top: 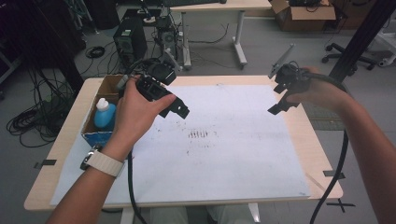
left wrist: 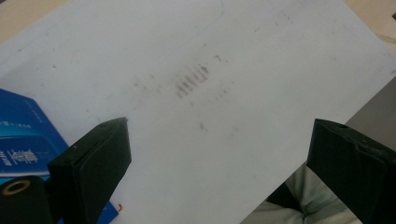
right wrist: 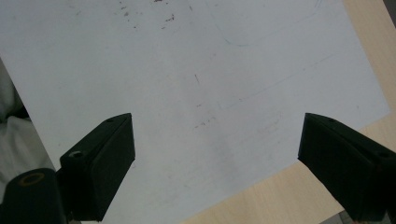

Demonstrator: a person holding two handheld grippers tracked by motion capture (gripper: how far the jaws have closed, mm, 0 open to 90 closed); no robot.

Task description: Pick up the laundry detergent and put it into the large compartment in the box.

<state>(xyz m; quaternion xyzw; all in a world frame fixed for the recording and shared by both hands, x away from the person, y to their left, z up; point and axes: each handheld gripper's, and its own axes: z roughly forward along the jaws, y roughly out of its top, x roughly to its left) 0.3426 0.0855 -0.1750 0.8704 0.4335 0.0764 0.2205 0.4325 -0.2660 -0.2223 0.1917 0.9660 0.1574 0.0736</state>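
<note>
Both hands are hovering over the white sheet [top: 243, 154]: left gripper [left wrist: 217, 170] near the table's left edge, right gripper [right wrist: 215, 165] by the right edge, each gaping wide, gripping nothing.

Looked like a lab or engineering workroom. Sat on a grey floor with a light wooden table [top: 51, 161] covered by a scuffed white sheet [top: 243, 154]. Had a black computer tower [top: 129, 41] standing on the floor beyond it, next to loose coils of black cable [top: 28, 122]. Held a second desk [top: 219, 6] farther back, an open cardboard box [top: 303, 14] on the floor, and an office chair base [top: 348, 57] on castors. Included a black metal frame post [top: 362, 37] at the right and a small open box [top: 102, 93] with a blue bottle [top: 105, 114] at the table's left edge.
</note>
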